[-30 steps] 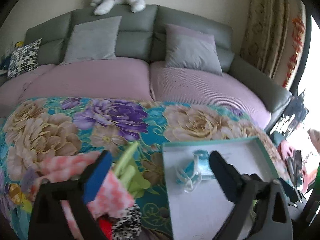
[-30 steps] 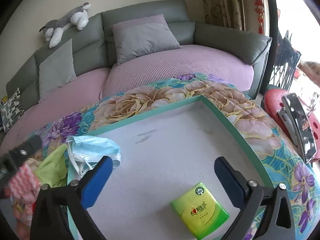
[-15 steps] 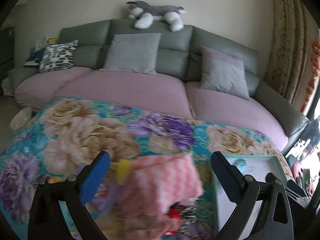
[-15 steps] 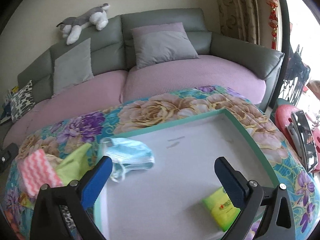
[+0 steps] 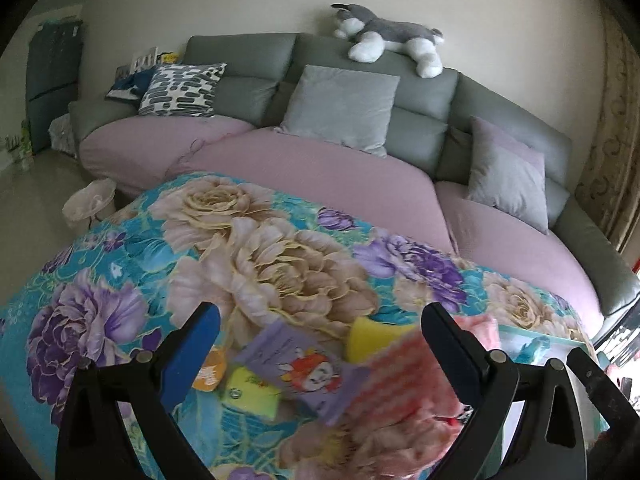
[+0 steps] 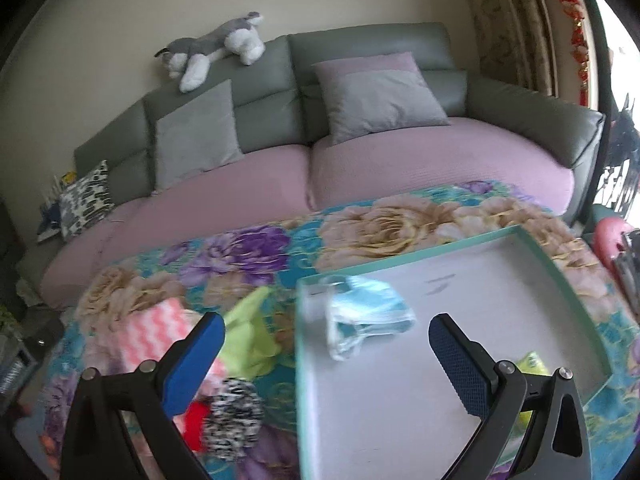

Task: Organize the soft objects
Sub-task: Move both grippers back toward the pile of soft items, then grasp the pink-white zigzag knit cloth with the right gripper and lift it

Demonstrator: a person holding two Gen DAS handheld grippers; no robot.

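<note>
My left gripper [image 5: 320, 332] is open above a purple cartoon packet [image 5: 304, 368], a small yellow-green pack [image 5: 252, 394] and a yellow sponge [image 5: 372, 336] on the floral cloth. A pink zigzag cloth [image 5: 404, 380] lies just under its right finger. My right gripper [image 6: 326, 336] hangs open over the left rim of a teal-edged tray [image 6: 560, 264]. Inside the tray lie a blue face mask [image 6: 368, 316] and a green tissue pack [image 6: 532, 364]. Left of the tray sit the pink zigzag cloth [image 6: 156, 336], a lime cloth [image 6: 248, 332], a black-and-white scrunchie [image 6: 234, 416] and something red [image 6: 196, 424].
A grey sofa [image 5: 416, 92] with lilac seats stands behind the table, carrying cushions and a plush husky [image 5: 384, 36]. A small round stool [image 5: 90, 200] is on the floor at the left. Curtains and a red stool [image 6: 612, 236] are at the right.
The left gripper has swung left from the tray to the pile of packets and the pink cloth. The right gripper has drifted left, from over the tray's middle to its left rim.
</note>
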